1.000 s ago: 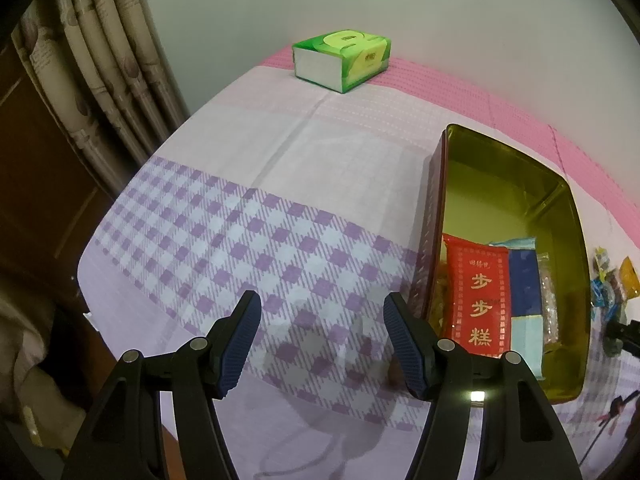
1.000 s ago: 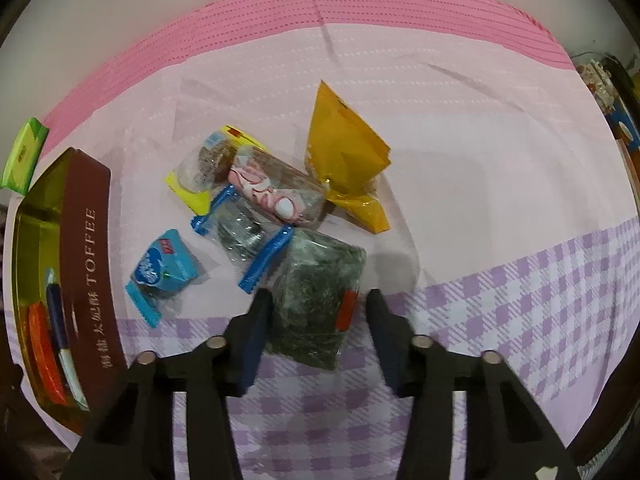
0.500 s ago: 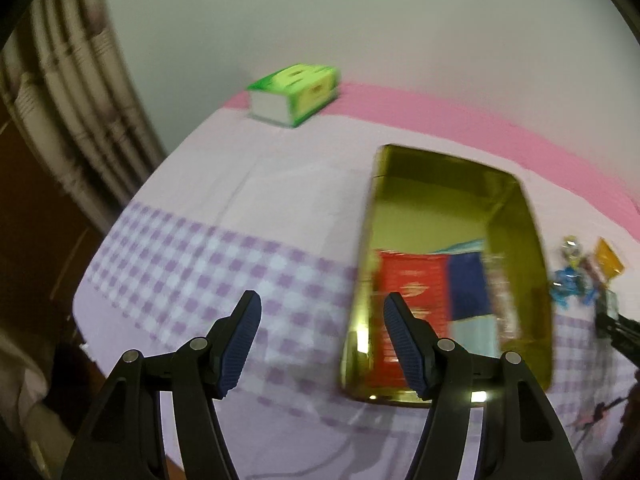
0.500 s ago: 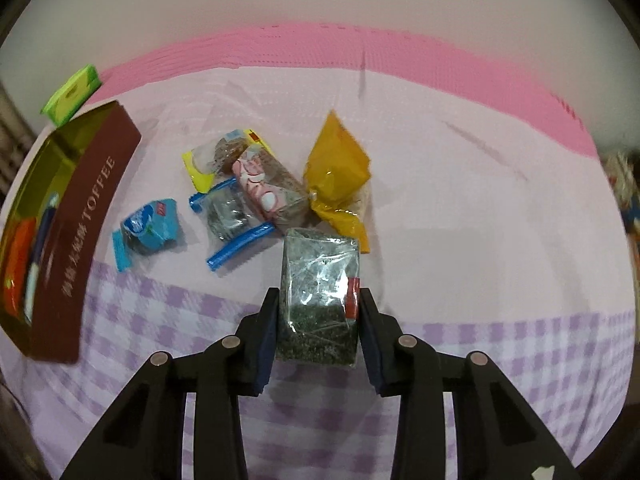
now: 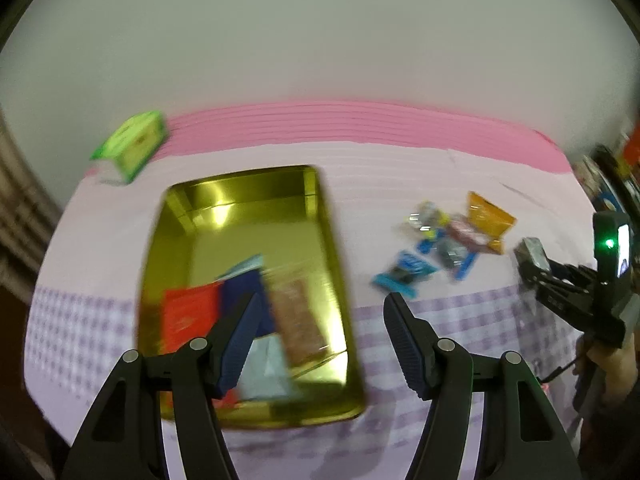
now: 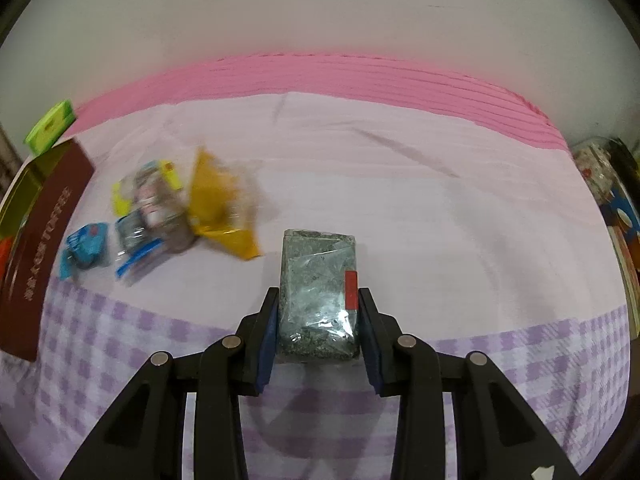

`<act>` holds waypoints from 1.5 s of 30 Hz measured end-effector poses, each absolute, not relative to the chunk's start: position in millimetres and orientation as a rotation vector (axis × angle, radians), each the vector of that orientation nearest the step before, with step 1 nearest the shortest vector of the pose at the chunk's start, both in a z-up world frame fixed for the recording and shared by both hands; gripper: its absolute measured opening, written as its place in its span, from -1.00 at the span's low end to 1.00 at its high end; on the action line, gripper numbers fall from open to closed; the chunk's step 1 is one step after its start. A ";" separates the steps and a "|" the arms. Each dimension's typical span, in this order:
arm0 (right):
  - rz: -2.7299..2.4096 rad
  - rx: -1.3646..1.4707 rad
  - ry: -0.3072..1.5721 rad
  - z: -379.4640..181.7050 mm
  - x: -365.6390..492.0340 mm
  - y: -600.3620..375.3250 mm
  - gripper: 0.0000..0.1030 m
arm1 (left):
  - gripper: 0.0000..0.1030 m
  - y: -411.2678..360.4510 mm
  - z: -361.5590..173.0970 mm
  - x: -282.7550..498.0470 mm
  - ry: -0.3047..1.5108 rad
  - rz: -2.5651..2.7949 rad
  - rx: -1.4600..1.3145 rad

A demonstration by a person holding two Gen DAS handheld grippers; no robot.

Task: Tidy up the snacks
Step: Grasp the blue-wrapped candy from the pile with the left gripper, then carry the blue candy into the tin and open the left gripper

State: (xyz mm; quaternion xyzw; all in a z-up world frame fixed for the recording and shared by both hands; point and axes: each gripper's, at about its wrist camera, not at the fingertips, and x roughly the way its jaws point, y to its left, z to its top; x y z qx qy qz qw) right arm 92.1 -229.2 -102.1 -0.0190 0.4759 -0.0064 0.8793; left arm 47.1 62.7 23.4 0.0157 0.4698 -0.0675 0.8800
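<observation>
The right gripper (image 6: 317, 320) squeezes a clear seaweed snack pack (image 6: 318, 292) at middle bottom, the left gripper (image 5: 320, 344) stays wide with nothing, some snacks lie in the gold tin (image 5: 176, 216), and five wait at left.

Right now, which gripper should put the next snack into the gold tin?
Right. The right gripper is already shut on the grey-green packet, lifted off the snack pile. The left gripper is open and empty over the gold tin.

Tin (image 5: 338, 264) contents & loose snacks (image 6: 160, 216) blurred.
</observation>
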 end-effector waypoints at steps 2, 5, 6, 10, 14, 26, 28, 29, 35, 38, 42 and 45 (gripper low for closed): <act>-0.028 -0.028 0.983 -99.8 90.6 -249.4 -0.35 | 0.25 53.5 22.0 53.4 0.981 -0.177 0.042; -0.044 -0.014 0.961 -102.0 92.3 -257.8 -0.35 | 0.25 33.3 17.7 64.1 0.986 -0.243 0.058; -0.046 -0.016 0.950 -102.7 90.9 -260.5 -0.35 | 0.25 24.4 16.9 64.8 0.989 -0.258 0.068; -0.042 0.005 0.921 -104.1 93.6 -261.9 -0.35 | 0.25 1.0 6.2 72.7 0.992 -0.290 0.141; -0.039 0.006 0.907 -103.9 91.6 -261.1 -0.35 | 0.21 -15.5 -7.6 82.2 1.023 -0.316 0.204; -0.035 0.004 0.888 -104.2 86.2 -260.3 -0.34 | 0.05 -37.1 -40.1 112.2 1.156 -0.343 0.286; -0.034 0.004 0.888 -103.9 86.7 -260.4 -0.34 | 0.05 -38.9 -44.3 115.3 1.167 -0.341 0.293; -0.034 0.004 0.888 -103.8 86.8 -260.2 -0.34 | 0.05 -40.2 -46.2 117.2 1.171 -0.341 0.298; -0.036 0.005 0.888 -104.1 86.3 -260.2 -0.34 | -0.24 -42.2 -60.3 126.4 1.221 -0.325 0.269; -0.035 0.004 0.889 -104.0 86.5 -260.0 -0.34 | -0.36 -41.4 -62.0 125.3 1.224 -0.321 0.242; -0.036 0.004 0.889 -103.6 86.9 -259.9 -0.34 | -0.38 -38.8 -60.6 121.4 1.215 -0.320 0.224; -0.037 0.005 0.889 -103.7 86.7 -259.9 -0.34 | -0.39 -38.5 -58.6 119.3 1.207 -0.310 0.224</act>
